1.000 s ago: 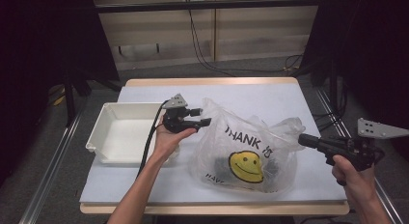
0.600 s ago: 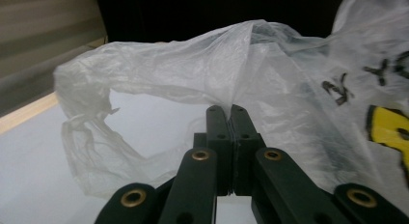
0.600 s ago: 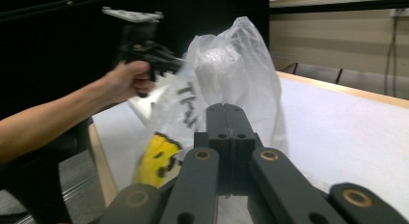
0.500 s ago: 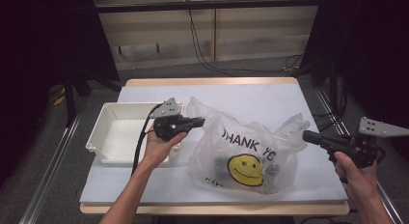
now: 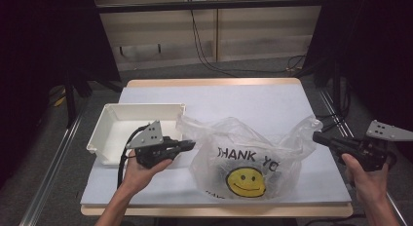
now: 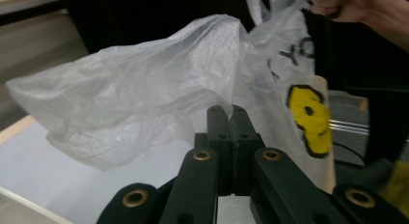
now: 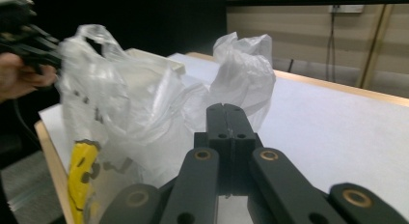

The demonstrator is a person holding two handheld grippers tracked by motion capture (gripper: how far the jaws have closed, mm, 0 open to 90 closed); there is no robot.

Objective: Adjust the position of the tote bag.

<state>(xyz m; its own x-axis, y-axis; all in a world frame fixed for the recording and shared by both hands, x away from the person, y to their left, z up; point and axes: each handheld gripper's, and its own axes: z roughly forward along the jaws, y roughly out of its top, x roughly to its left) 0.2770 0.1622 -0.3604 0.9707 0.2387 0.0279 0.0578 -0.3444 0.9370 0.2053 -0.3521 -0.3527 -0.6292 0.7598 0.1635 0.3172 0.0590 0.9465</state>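
Thin, clear plastic makes up the shopping bag (image 5: 248, 158), printed with a yellow smiley and "THANK YOU", which stands on the white-covered counter (image 5: 253, 104) just right of a white tray (image 5: 114, 123). Each handle is pinched by one tool. The left gripper (image 5: 187, 144) has its fingers (image 6: 219, 132) clenched on the bag's left handle, with film bunched between them in the left gripper view. The right gripper (image 5: 319, 137) has its fingers (image 7: 219, 132) clenched on the right handle, the plastic rising just ahead of them in the right gripper view. Held from both sides this way, the bag's mouth is probably being stretched open so that its contents can be reached; something dark lies inside, too blurred to name.

Compared with a second ago, the left gripper's fingers have just been closing with the handle between them, and the left hand sits farther left, near the tray's corner, so the bag is drawn out wider. The right hand is about where it was.
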